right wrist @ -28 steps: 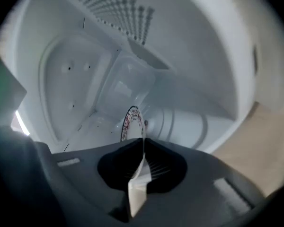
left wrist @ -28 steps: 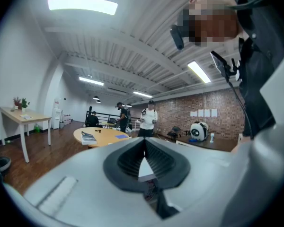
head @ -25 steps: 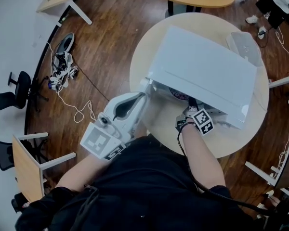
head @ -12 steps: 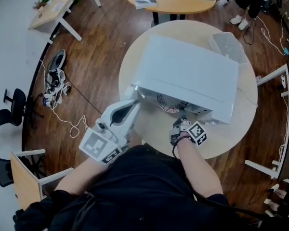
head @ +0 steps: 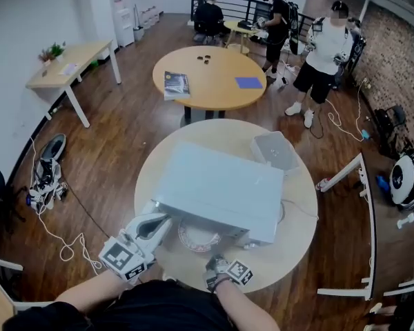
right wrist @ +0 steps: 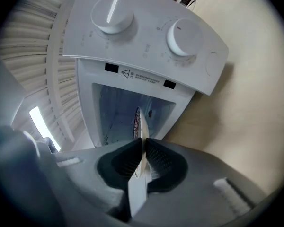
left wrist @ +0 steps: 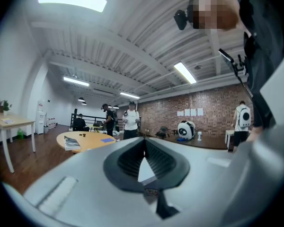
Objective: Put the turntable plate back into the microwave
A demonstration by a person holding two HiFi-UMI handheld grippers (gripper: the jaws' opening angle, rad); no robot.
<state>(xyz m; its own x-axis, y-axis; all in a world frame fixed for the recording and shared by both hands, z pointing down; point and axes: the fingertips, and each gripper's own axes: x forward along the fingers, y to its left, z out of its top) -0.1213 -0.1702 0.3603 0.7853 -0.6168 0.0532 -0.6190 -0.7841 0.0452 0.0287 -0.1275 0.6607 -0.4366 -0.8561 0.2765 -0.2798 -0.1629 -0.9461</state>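
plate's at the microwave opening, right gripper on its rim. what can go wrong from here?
1. The right gripper pinches the turntable plate only at its near rim. With so little held, it could tilt or slip onto the table.
2. The plate sits partly outside the microwave. Pushed in tilted, its far edge may catch the cavity frame.
3. No hub or roller ring shows in the cavity, so it may seat off-centre.
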